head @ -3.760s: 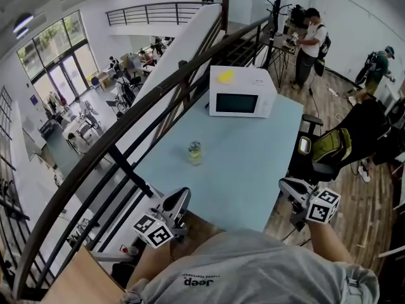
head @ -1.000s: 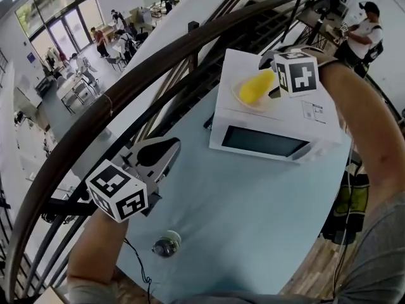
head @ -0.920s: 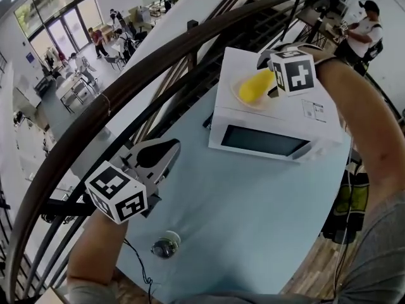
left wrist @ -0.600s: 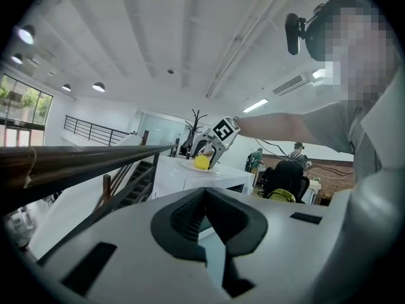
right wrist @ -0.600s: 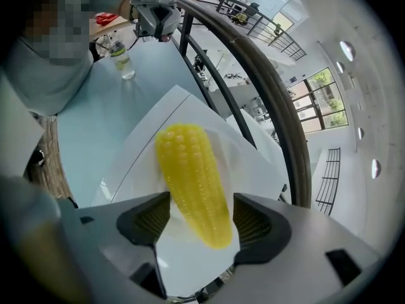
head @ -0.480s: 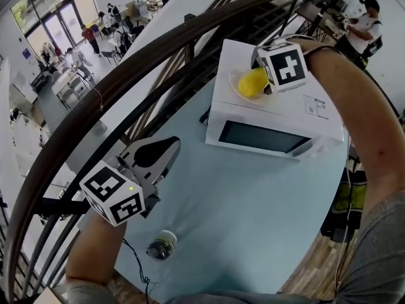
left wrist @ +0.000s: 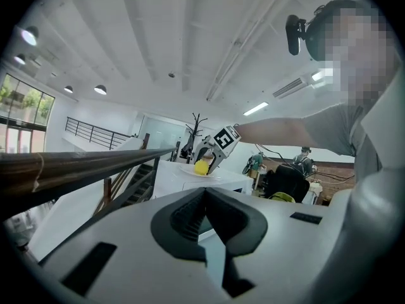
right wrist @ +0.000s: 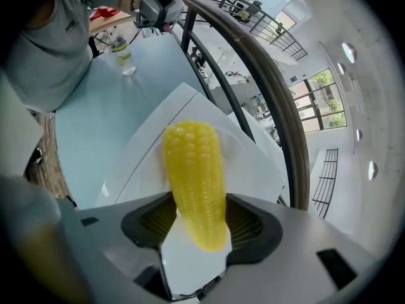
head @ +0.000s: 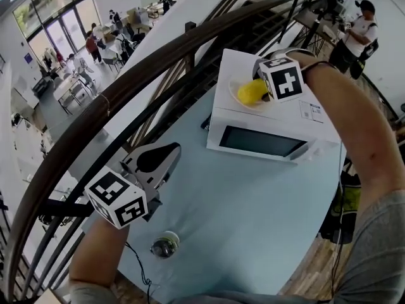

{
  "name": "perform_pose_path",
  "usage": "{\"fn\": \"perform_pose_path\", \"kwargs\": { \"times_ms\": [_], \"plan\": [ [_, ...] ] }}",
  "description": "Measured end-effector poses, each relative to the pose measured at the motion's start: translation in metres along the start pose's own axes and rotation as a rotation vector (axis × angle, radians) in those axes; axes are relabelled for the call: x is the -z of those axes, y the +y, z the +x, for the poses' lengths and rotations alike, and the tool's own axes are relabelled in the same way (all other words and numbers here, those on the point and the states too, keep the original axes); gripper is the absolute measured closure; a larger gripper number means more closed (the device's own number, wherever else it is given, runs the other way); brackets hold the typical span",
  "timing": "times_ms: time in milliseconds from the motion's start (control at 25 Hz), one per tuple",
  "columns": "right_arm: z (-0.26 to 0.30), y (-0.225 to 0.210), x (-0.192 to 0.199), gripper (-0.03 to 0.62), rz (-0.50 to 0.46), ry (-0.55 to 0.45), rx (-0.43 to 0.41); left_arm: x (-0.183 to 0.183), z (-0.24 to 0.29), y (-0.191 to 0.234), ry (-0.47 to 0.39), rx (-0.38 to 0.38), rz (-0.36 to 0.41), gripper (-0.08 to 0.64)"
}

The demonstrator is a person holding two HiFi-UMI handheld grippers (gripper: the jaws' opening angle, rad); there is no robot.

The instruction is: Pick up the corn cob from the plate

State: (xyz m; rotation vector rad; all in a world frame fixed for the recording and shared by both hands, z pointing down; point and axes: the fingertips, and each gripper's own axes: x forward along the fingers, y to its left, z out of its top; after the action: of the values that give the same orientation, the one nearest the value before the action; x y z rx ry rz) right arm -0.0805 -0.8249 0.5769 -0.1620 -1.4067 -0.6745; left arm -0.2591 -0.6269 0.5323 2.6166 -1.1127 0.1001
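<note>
The corn cob [right wrist: 193, 182] lies on a smooth white plate [right wrist: 253, 163] atop the microwave [head: 266, 141], which stands on the pale blue surface [head: 240, 208]. The right gripper [right wrist: 199, 223] points steeply down over it. Its jaws have just been closing, and their ribbed pads pinch the cob's near end from both sides. The cob looks light, stiff and round, with glossy, bumpy kernels, so it may roll or slip. A hold across its thicker middle would likely be steadier. The left gripper [left wrist: 204, 215] hangs idle, jaws pressed together.

Bare tabletop [head: 253, 195] mid-way — railing [head: 126, 86] (left side), bottle [head: 164, 244] near edge
</note>
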Motion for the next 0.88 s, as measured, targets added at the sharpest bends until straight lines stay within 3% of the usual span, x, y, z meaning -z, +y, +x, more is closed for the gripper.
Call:
{"fn": "perform_pose_path", "kwargs": {
  "times_ms": [440, 880],
  "plan": [
    [-0.054, -0.005, 0.01, 0.342, 0.171, -0.04, 0.128, -0.037, -0.033, -0.022, -0.054, -0.012, 0.025, 0.541],
    [-0.216, -0.027, 0.031, 0.344, 0.592, -0.295, 0.373, -0.089, -0.063, -0.079, -0.081, -0.006, 0.098, 0.541]
  ]
}}
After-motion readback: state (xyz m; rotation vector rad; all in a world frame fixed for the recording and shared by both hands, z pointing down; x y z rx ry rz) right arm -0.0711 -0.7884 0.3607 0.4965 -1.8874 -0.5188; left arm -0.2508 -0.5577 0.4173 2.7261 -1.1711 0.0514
